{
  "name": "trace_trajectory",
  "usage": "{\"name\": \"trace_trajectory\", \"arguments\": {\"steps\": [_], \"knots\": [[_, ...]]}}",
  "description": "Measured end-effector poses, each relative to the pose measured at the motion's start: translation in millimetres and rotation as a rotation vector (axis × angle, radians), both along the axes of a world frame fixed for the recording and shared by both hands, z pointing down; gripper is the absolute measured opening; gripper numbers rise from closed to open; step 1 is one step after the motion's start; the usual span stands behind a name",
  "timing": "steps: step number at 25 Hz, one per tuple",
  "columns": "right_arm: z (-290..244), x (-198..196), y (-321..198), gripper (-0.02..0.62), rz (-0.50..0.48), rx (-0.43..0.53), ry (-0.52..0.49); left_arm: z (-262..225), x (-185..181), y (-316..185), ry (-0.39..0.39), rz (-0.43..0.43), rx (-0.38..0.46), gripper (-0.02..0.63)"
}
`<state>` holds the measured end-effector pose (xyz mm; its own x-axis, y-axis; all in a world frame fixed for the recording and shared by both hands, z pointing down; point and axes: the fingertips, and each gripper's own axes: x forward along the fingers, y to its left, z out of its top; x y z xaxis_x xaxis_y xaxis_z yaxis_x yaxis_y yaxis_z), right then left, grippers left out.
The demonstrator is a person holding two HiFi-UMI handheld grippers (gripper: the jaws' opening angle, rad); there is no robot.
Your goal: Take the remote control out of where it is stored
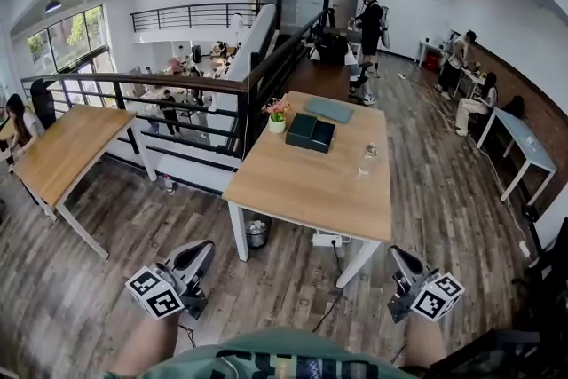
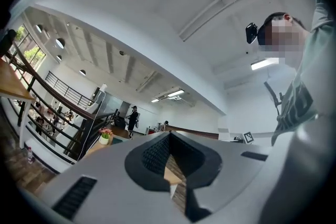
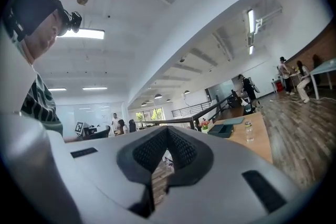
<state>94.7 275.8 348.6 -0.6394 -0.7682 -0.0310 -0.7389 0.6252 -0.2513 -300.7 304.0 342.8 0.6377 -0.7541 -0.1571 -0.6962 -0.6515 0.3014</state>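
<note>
Left gripper [image 1: 202, 249] and right gripper [image 1: 400, 256] both clenched empty (well short of the wooden table [image 1: 302, 184]); reaching for the dark box [image 1: 311, 131] might topple the bottle [image 1: 368, 159].

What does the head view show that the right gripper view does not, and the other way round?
Only the head view: a bin under the table and a second wooden table at the left. Only the right gripper view: ceiling lamps, and the right gripper with its jaws together and nothing between them. Both: that table with the dark box, bottle and flower pot on it.
</note>
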Motion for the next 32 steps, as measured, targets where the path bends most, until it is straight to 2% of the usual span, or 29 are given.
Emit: {"name": "trace_trajectory", "arguments": {"steps": [7, 13, 20, 27, 32], "knots": [[20, 63, -58, 0.000, -0.050, -0.019, -0.022, 1, 77, -42, -0.007, -0.015, -0.022, -0.012], [35, 80, -101, 0.000, -0.070, -0.037, -0.018, 8, 94, -87, -0.013, -0.024, -0.039, -0.012], [40, 58, -159, 0.000, -0.022, -0.044, 0.032, 33, 75, -170, 0.018, 0.043, -0.037, -0.012], [8, -3, -240, 0.000, 0.060, -0.001, 0.066, 28, 21, -293, 0.017, 0.149, 0.011, -0.012], [-5, -42, -284, 0.000, 0.133, -0.001, 0.061, 21, -18, -362, -0.003, 0.224, 0.027, -0.012]]}}
